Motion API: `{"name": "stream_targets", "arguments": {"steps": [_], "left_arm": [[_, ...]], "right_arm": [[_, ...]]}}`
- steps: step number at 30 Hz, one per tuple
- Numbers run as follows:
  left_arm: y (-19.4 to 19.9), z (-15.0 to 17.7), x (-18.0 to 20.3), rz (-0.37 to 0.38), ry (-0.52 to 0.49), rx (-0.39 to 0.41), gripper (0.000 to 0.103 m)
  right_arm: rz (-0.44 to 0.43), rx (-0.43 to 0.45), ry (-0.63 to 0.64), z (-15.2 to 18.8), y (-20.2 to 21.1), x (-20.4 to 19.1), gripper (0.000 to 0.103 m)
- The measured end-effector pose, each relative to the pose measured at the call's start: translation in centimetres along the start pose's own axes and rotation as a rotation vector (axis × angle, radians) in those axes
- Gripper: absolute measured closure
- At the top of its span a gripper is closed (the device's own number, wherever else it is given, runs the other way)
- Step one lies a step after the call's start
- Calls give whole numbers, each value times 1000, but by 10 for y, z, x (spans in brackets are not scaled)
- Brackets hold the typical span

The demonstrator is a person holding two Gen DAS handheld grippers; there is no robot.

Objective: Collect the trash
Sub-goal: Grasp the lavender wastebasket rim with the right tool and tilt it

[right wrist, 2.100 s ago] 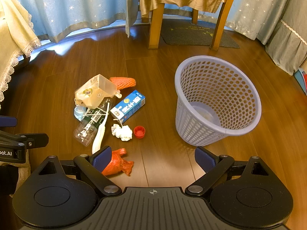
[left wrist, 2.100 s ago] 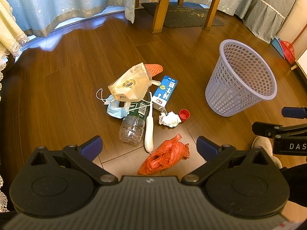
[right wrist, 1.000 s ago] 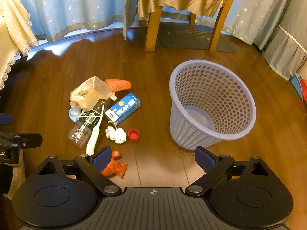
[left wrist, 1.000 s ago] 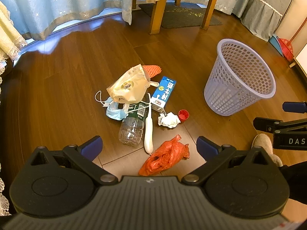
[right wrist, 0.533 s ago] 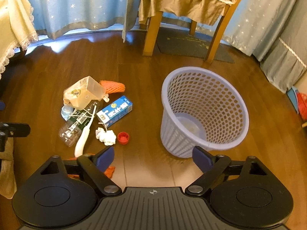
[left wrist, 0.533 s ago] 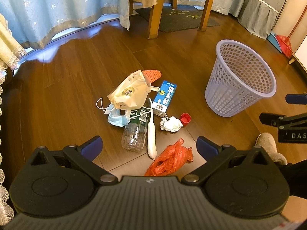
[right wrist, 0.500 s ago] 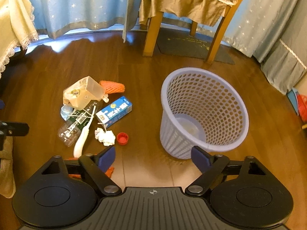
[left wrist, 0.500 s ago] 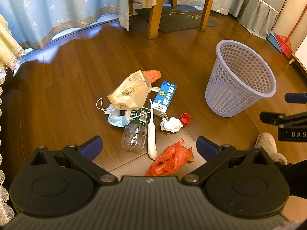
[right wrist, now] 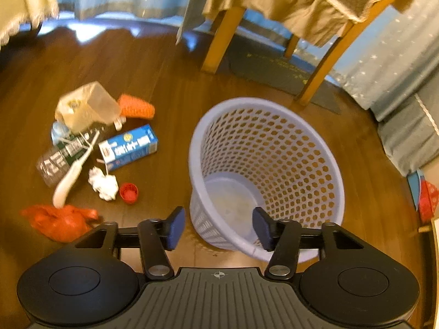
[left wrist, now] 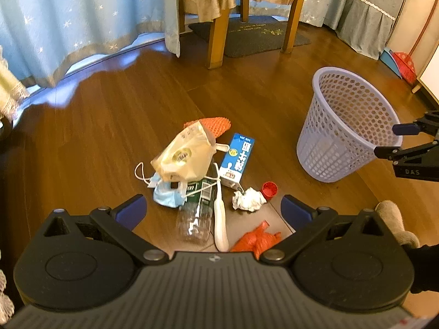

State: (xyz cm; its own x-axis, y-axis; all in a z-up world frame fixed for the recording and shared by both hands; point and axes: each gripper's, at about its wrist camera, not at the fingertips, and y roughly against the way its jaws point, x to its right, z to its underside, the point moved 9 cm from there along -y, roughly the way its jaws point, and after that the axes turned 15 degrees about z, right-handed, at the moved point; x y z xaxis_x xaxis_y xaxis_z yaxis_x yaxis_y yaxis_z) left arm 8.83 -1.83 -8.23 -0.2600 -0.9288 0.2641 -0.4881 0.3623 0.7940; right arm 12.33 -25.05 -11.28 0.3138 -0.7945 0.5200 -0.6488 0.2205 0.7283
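Observation:
A pile of trash lies on the wooden floor: a tan plastic bag (left wrist: 182, 155), a blue milk carton (left wrist: 238, 159), a clear bottle (left wrist: 195, 213), a white brush (left wrist: 220, 219), a crumpled tissue (left wrist: 248, 198), a red cap (left wrist: 269, 190), a blue face mask (left wrist: 167, 196) and a red bag (left wrist: 256, 240). My left gripper (left wrist: 212, 212) hangs open above the bottle and brush. A lilac mesh basket (right wrist: 263, 170) stands to the right, empty. My right gripper (right wrist: 218, 229) is open, its fingers narrower, straddling the basket's near rim.
A wooden chair (left wrist: 219, 41) draped in tan cloth stands behind the pile on a dark mat (left wrist: 247, 37). Blue star curtains (left wrist: 82, 19) run along the back. A slippered foot (left wrist: 395, 224) is at the right. A red dustpan (left wrist: 406, 63) leans far right.
My right gripper has swung right and down to the basket's near rim, and its fingers have drawn closer together. My left gripper has tilted lower over the pile.

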Motion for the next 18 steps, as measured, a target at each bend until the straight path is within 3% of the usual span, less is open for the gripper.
{"name": "stream_targets", "arguments": {"steps": [10, 18], "left_arm": [[-27, 1, 2, 26, -30, -28, 1], [-35, 5, 8, 39, -61, -37, 1]], "right_arm": [[-16, 18, 183, 6, -40, -25, 69], [15, 15, 244, 0, -57, -31, 80]]}}
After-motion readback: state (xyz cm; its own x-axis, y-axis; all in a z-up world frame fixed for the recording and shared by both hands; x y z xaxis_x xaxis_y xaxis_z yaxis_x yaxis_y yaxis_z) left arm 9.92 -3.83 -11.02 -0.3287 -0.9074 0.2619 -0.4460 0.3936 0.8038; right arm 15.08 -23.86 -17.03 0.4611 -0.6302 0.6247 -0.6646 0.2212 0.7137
